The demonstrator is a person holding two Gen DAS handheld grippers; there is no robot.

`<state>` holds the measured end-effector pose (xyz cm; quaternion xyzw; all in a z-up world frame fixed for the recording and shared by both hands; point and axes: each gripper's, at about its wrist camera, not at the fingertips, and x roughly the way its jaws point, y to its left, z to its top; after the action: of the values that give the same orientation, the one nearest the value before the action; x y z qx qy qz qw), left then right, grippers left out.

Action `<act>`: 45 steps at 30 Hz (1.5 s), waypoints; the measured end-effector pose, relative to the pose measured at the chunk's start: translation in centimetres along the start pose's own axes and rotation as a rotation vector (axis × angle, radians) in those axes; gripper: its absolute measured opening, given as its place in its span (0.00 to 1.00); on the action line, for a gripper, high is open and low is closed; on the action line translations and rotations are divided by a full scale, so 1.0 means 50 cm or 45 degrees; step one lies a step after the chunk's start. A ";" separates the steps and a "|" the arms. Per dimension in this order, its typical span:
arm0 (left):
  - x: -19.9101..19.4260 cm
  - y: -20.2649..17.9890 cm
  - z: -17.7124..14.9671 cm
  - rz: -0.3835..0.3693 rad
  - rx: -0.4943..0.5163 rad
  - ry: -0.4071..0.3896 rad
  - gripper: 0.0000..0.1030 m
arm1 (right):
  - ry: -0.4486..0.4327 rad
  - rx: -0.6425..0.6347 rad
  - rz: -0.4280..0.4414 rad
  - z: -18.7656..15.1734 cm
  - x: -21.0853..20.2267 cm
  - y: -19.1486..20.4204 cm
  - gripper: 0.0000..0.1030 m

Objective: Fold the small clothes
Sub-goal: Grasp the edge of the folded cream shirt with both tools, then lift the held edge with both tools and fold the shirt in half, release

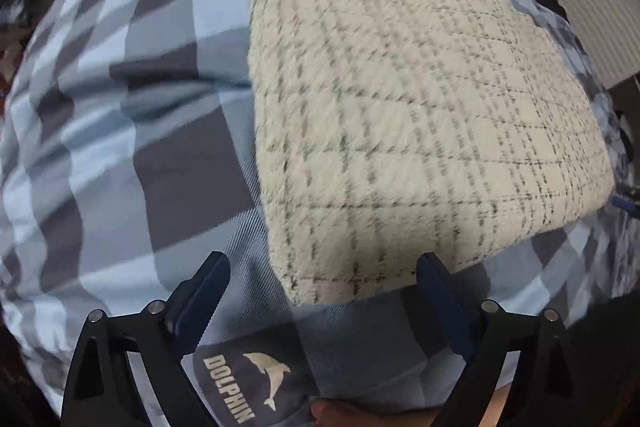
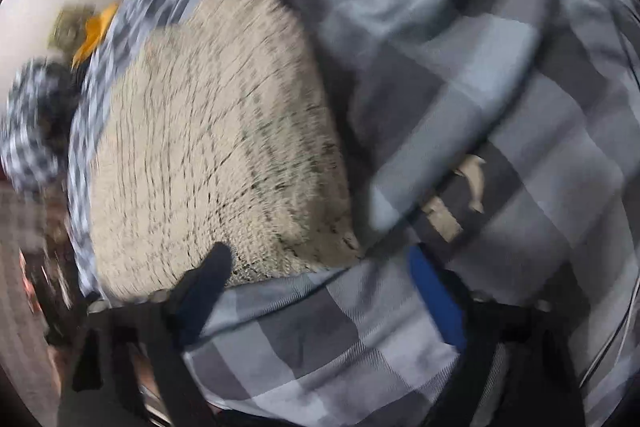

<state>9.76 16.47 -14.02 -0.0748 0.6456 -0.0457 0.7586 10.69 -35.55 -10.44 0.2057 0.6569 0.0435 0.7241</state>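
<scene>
A blue-and-grey checked bedspread underlies everything ahead of my tongs. My left tongs and right tongs both gape, released. The folded cream tweed garment with dark grid lines lies flat just beyond their tips.

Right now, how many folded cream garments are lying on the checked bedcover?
1. The cream tweed garment lies flat on the checked bedcover, just ahead of both open grippers; the right wrist view shows the same piece. Others may lie out of view.

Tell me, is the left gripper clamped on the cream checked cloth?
No. The left gripper is open, its fingers spread apart above the cream checked cloth lying flat on the blue plaid bedding.
</scene>
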 end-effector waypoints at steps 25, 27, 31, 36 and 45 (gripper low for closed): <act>-0.043 -0.019 0.048 -0.451 -0.160 -0.080 0.19 | -0.084 -0.359 0.043 0.035 0.040 0.189 0.13; -0.074 -0.028 0.049 -0.487 -0.171 -0.101 0.19 | -0.191 -0.305 0.210 0.032 -0.015 0.193 0.13; -0.150 -0.017 0.010 -0.536 -0.177 -0.109 0.18 | -0.299 -0.130 0.459 -0.002 -0.085 0.182 0.13; -0.232 -0.001 -0.090 -0.612 -0.137 -0.038 0.18 | -0.259 0.005 0.592 -0.084 -0.139 0.142 0.13; -0.238 0.004 -0.205 -0.760 -0.274 0.004 0.18 | -0.202 0.098 0.601 -0.172 -0.206 0.091 0.13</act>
<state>-2.26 18.08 -4.07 -0.3407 0.5975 -0.1977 0.6985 1.90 -32.76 0.35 0.3837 0.5330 0.1700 0.7347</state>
